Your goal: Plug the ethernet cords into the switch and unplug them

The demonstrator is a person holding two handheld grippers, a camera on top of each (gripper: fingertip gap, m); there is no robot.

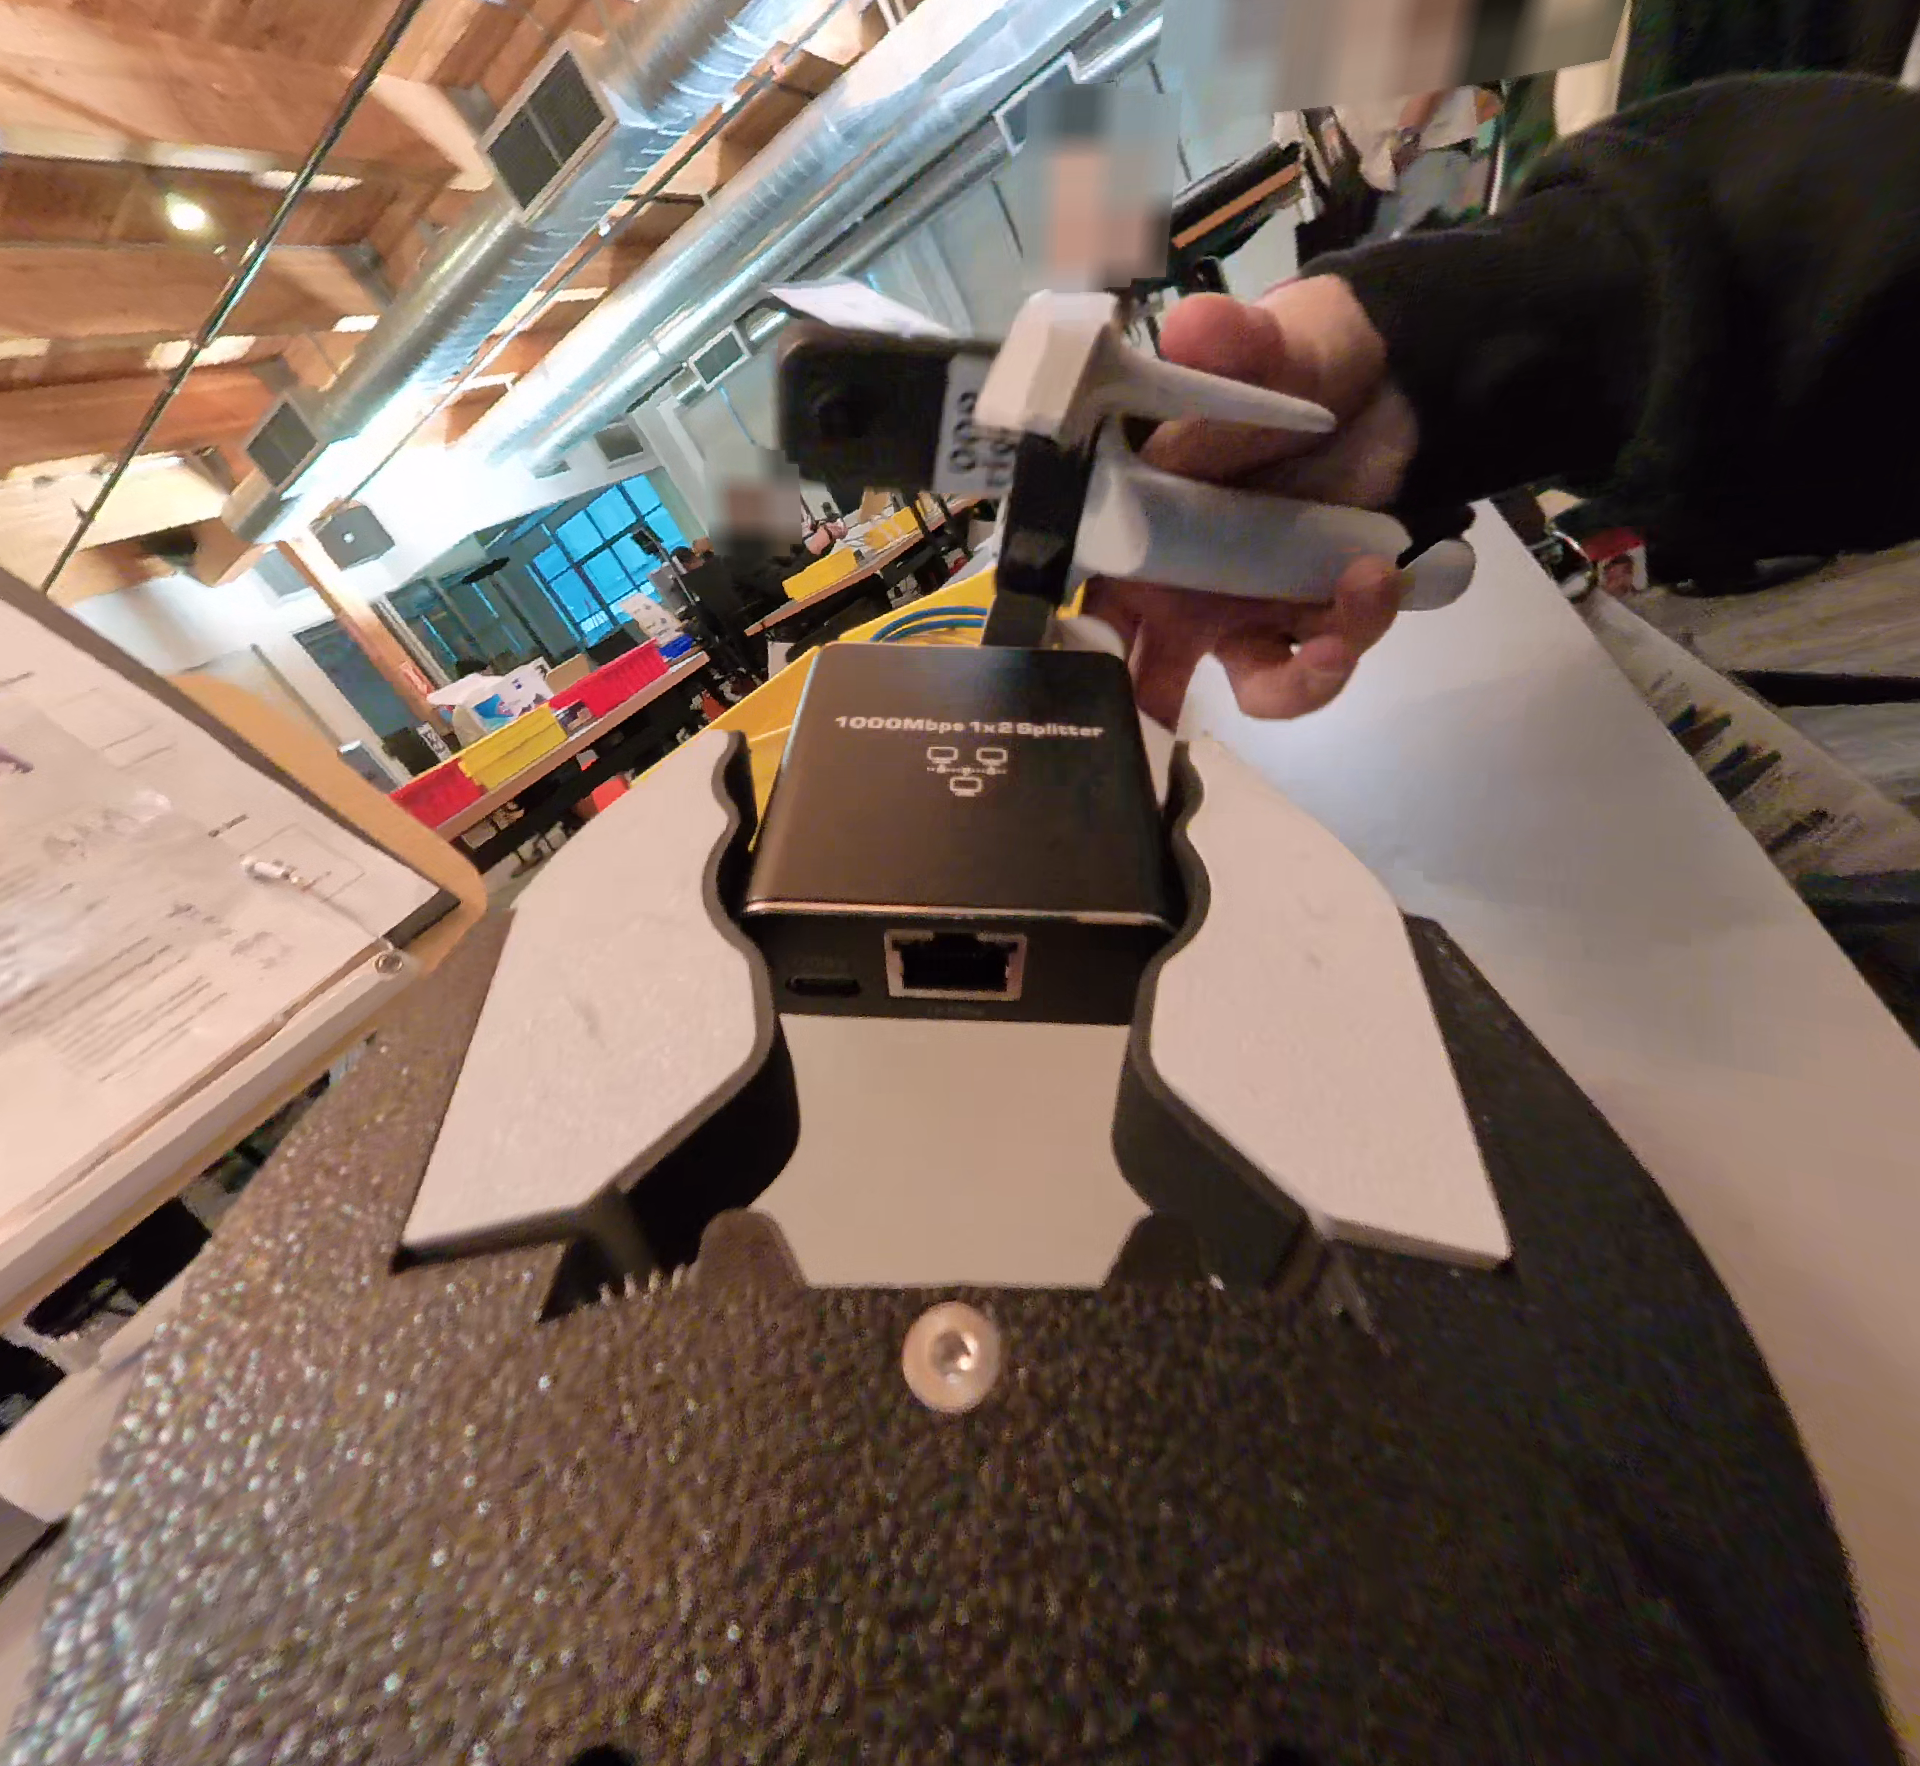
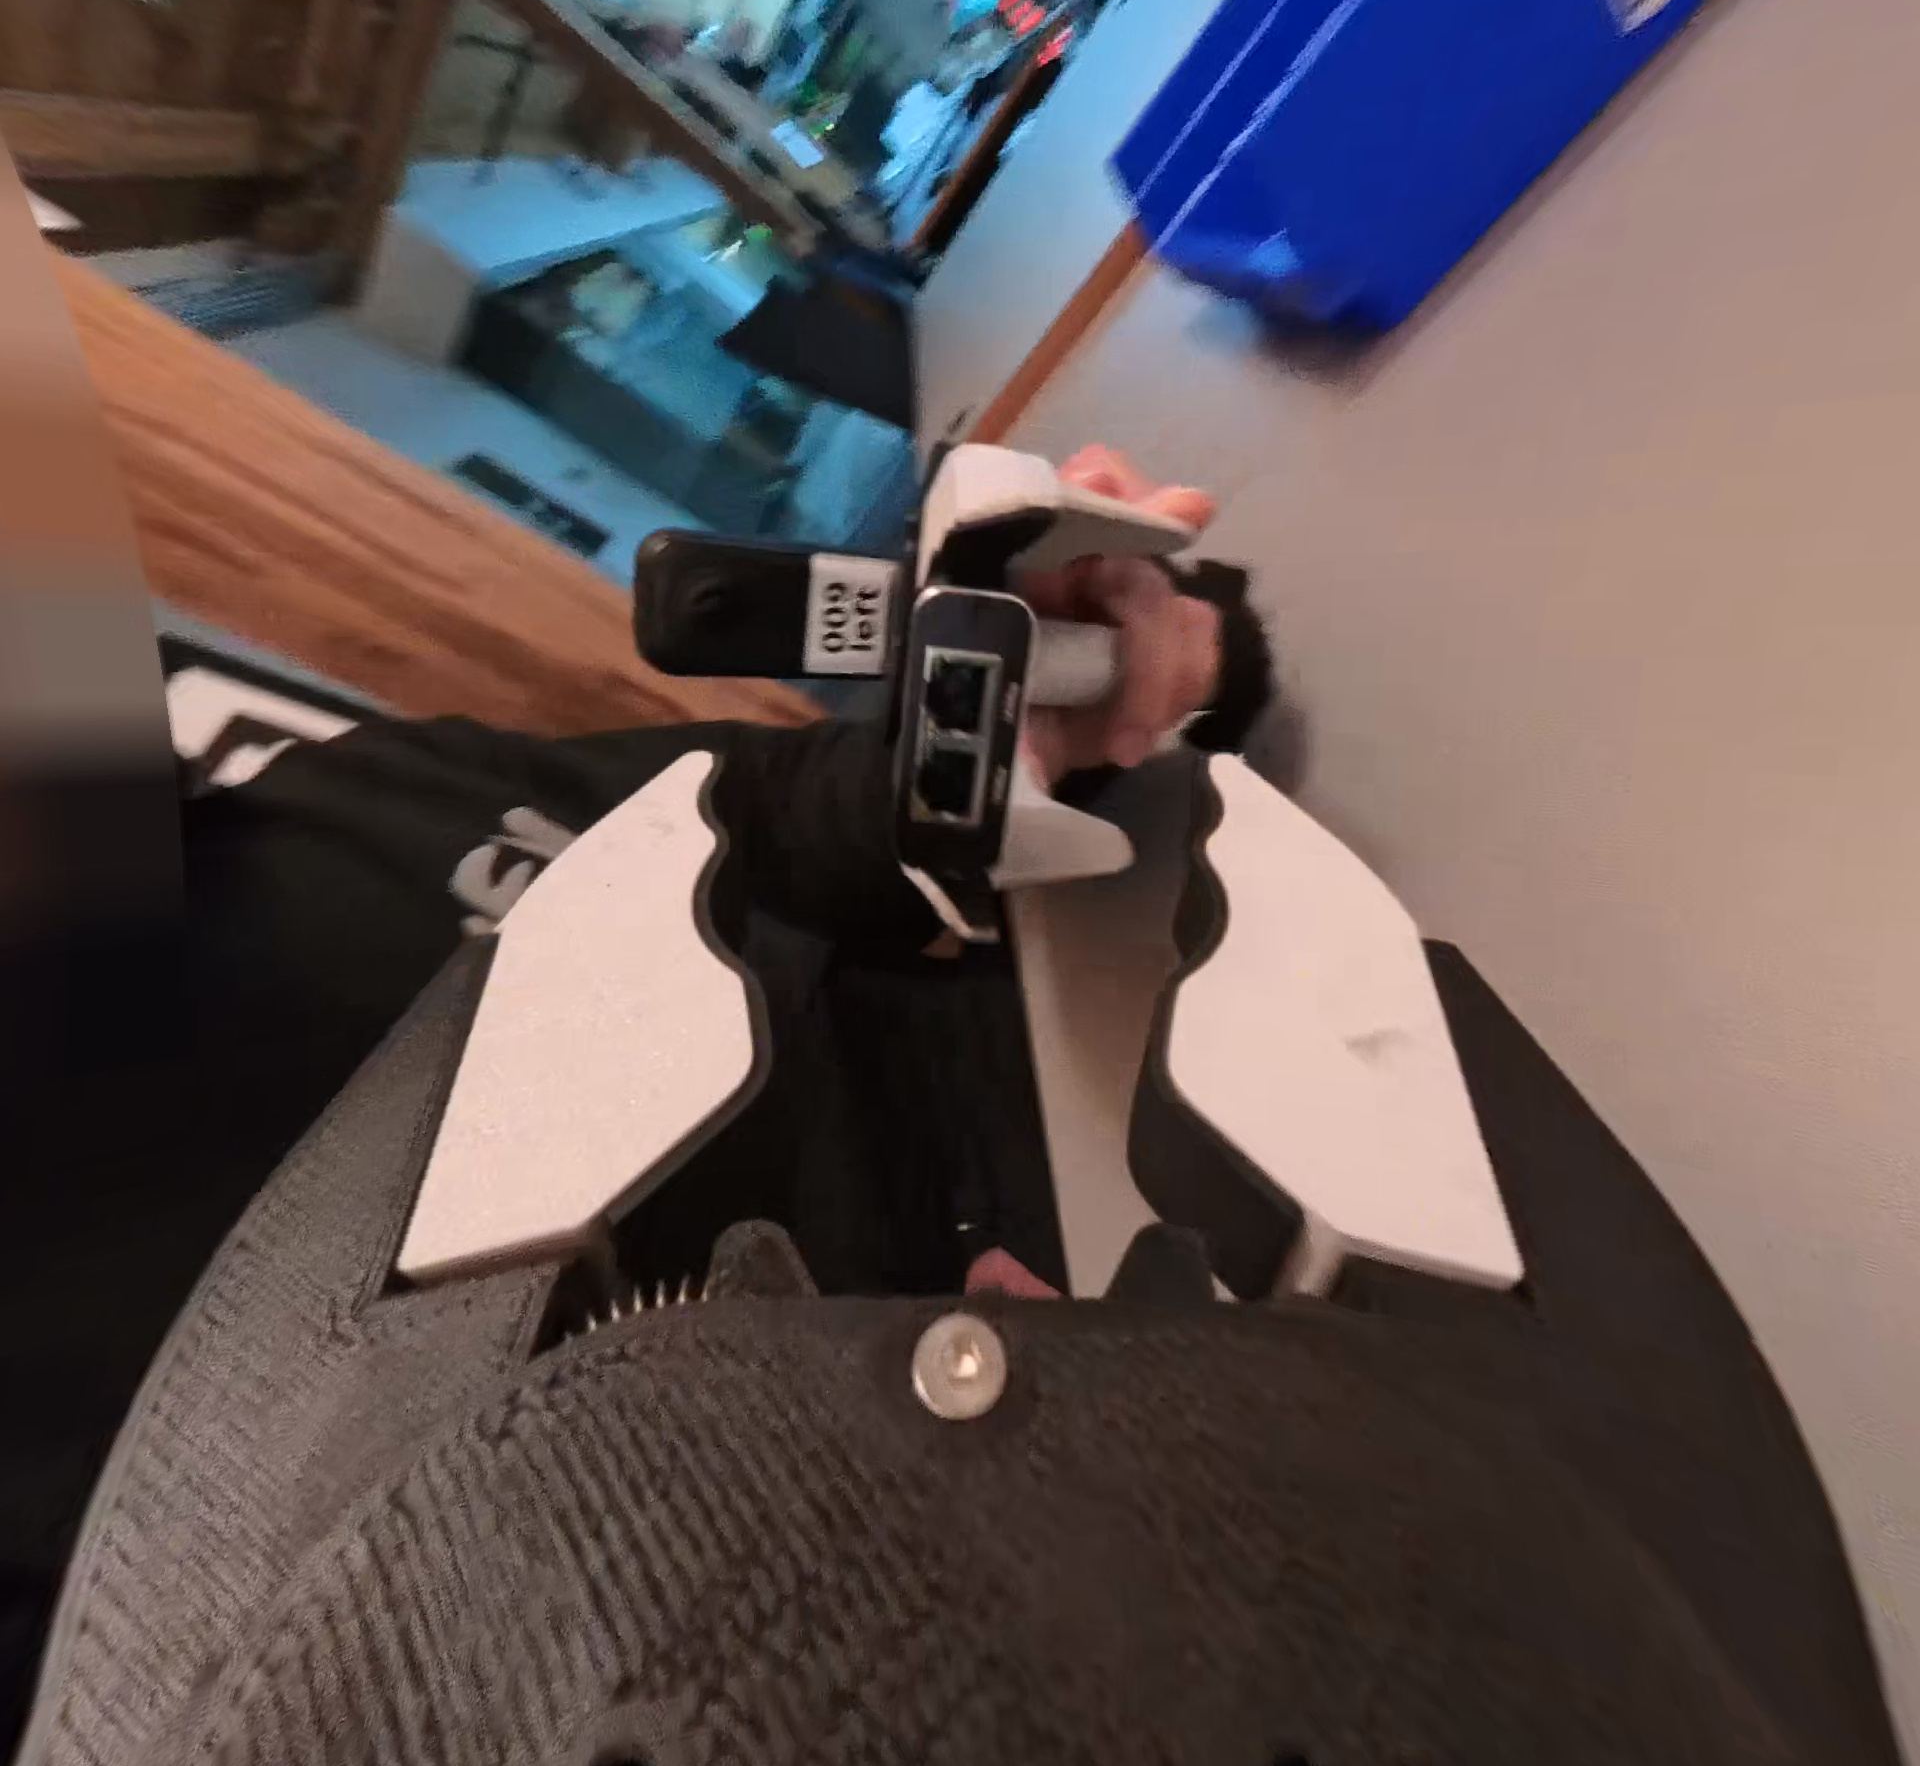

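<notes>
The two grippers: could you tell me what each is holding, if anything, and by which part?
The left gripper clamps the black switch by its two long sides, near the single-port end. The right gripper is open and holds nothing.

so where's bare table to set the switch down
Bare white table lies to the right of the switch held in the left gripper, below the hand with the other gripper. In the right wrist view it runs below the blue bin. Behind the switch it is crowded: yellow bin and cables.

Blue bin [image 2: 1455, 54] motion-blurred, perhaps cut off at the edge.
</notes>
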